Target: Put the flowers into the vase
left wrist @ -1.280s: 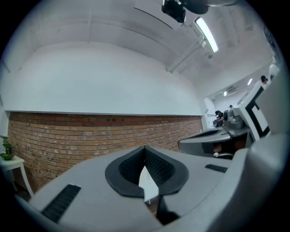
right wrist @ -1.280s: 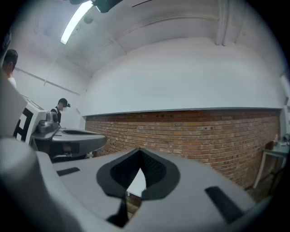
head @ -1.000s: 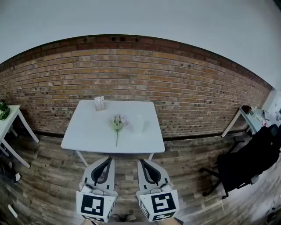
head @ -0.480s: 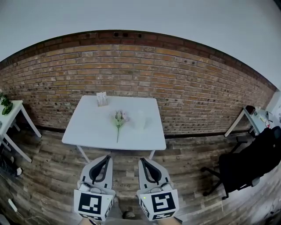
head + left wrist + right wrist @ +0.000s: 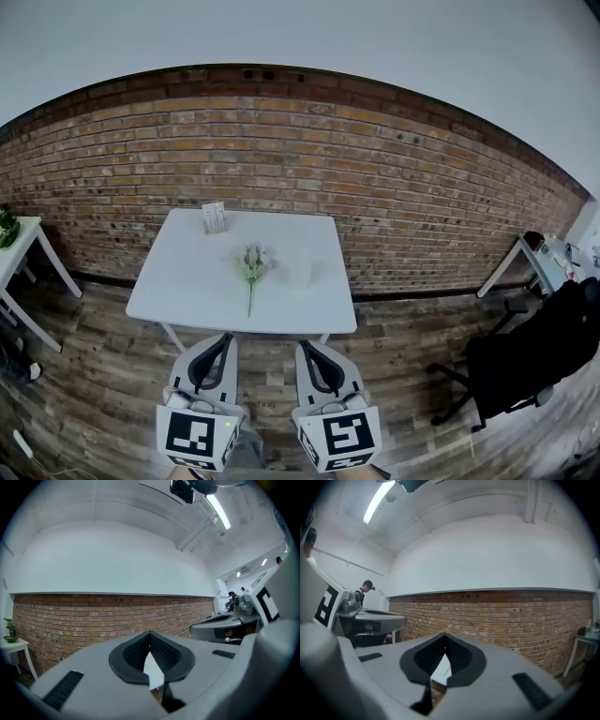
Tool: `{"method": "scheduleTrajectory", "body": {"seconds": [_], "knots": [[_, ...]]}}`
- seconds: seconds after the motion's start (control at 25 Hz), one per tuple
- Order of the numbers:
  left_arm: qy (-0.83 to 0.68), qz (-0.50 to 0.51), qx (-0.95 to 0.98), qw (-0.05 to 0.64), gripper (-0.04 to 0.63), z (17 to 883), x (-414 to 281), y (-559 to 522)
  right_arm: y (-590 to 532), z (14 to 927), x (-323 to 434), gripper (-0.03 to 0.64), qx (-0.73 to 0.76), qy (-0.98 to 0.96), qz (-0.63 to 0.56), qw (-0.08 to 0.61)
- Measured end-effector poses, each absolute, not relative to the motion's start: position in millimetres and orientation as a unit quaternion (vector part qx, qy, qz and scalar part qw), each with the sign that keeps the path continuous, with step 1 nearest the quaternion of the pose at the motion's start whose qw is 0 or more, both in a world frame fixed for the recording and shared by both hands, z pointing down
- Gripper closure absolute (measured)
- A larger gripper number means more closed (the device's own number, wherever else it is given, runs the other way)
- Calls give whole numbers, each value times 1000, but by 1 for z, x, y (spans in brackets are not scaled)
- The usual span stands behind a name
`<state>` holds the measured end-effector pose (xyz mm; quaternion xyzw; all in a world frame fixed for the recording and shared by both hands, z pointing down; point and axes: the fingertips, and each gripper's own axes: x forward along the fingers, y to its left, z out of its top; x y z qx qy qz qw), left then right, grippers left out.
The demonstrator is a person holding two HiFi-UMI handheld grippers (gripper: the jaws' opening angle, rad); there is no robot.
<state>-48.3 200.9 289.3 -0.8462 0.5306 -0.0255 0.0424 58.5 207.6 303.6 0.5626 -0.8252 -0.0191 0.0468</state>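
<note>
A bunch of pale pink flowers with a long green stem (image 5: pixel 250 269) lies near the middle of the white table (image 5: pixel 187 281) in the head view. A pale, see-through vase (image 5: pixel 298 266) stands just right of it. Both grippers hang side by side over the wooden floor, short of the table's front edge and pointing at it. My left gripper (image 5: pixel 226 338) is shut and empty, and so is my right gripper (image 5: pixel 303 346). In the left gripper view the jaws of the left gripper (image 5: pixel 150 633) meet at the tips. In the right gripper view the right gripper (image 5: pixel 444 636) is closed likewise, with a sliver of table behind.
A small card holder (image 5: pixel 215 217) stands at the table's far left. A brick wall (image 5: pixel 375 187) runs behind the table. A side table with a plant (image 5: pixel 7 230) stands at the left, a black office chair (image 5: pixel 525 352) and another white table (image 5: pixel 548 258) at the right. A person (image 5: pixel 365 590) stands far off.
The view has drawn slightly nearer the table, which looks a bit larger. Both grippers have edged forward and slightly down, still shut.
</note>
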Motion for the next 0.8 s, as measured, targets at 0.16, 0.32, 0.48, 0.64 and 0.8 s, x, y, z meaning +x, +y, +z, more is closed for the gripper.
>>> {"method": "scheduleTrajectory", "body": {"seconds": [0.16, 0.32, 0.48, 0.64, 0.8], "knots": [[529, -25, -848, 32, 586, 296, -56, 167, 177, 312, 51, 611, 561, -825, -12, 62], [527, -31, -849, 26, 586, 303, -61, 127, 139, 323, 43, 611, 560, -825, 0, 72], [524, -38, -851, 19, 586, 313, -70, 85, 98, 332, 33, 611, 560, -825, 2, 81], [516, -39, -856, 10, 586, 317, -75, 43, 57, 337, 26, 611, 564, -821, 6, 89], [502, -50, -863, -2, 586, 322, -78, 3, 17, 345, 21, 611, 571, -814, 13, 104]]}}
